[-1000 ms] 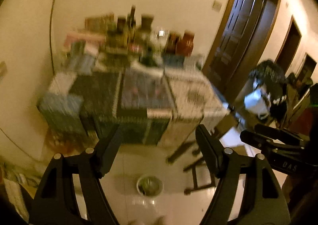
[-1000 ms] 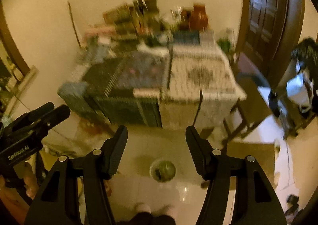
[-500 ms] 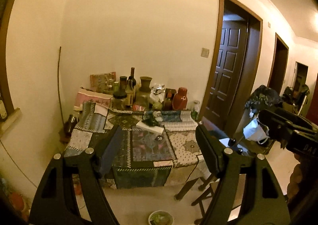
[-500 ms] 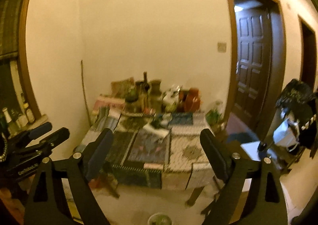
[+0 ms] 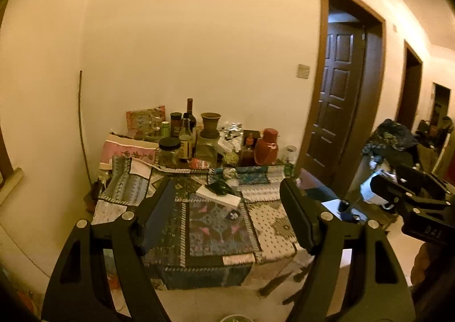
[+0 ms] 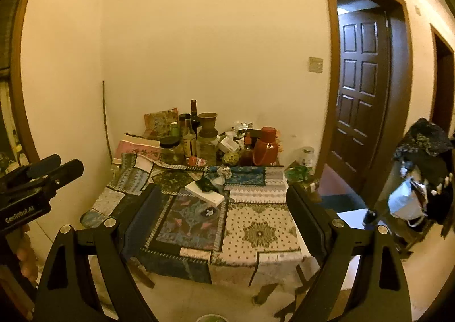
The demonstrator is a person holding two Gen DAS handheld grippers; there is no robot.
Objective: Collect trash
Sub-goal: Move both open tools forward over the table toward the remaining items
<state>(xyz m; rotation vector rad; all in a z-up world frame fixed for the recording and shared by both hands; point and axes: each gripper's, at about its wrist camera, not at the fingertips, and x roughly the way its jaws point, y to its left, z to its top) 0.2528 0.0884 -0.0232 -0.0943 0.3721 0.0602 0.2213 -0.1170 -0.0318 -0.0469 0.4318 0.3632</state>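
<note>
Left wrist view: we hold the left tongs (image 5: pixel 224 202) wide apart with nothing between them, above and short of the bench (image 5: pixel 273 239). Right tongs (image 6: pixel 221 202) have just been opening and also stand wide apart, nothing between the pads.

Bench's near edge runs left to right, patchwork cloth hanging over it; its far edge sits against the wall, left end close to the room corner. Bare floor (image 6: pixel 182 299) lies open between us and the near edge. To the right, room is tighter: a stool (image 6: pixel 352 214) and a heaped rack (image 6: pixel 421 180) stand before the dark door (image 6: pixel 364 89).

Far half of the bench is crowded with bottles, jars, a clay vase (image 6: pixel 208 124) and a red flask (image 6: pixel 266 145). Near half is mostly bare cloth.

Trash we can make out: a crumpled dark green wrapper (image 6: pixel 206 184) mid-bench, lying on a flat white box (image 6: pixel 204 194). The box's long axis runs from far-left to near-right. A small dark scrap (image 6: pixel 209 212) lies just nearer. The wrapper's own heading we cannot tell.
</note>
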